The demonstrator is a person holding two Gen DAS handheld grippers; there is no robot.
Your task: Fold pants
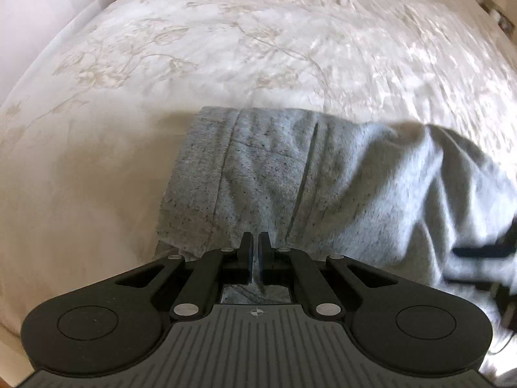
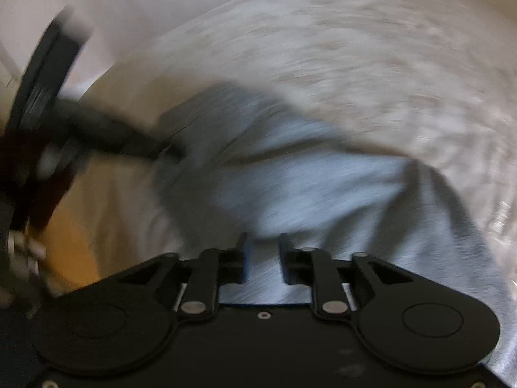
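White bedding with a pale floral pattern covers the bed beneath both my claws. My left claw points steeply down, its fingers pressed together on a thin edge of the grey pants. Directly ahead of it the pants lie flat on the bed; ahead and right they rise in a loose fold. Beyond them lies bare bedding. My right claw stands narrowly parted, grey cloth showing in the gap, the fingers not pressing on it. That view is blurred. Ahead and left of it, my left claw's dark frame reaches the pants' edge.
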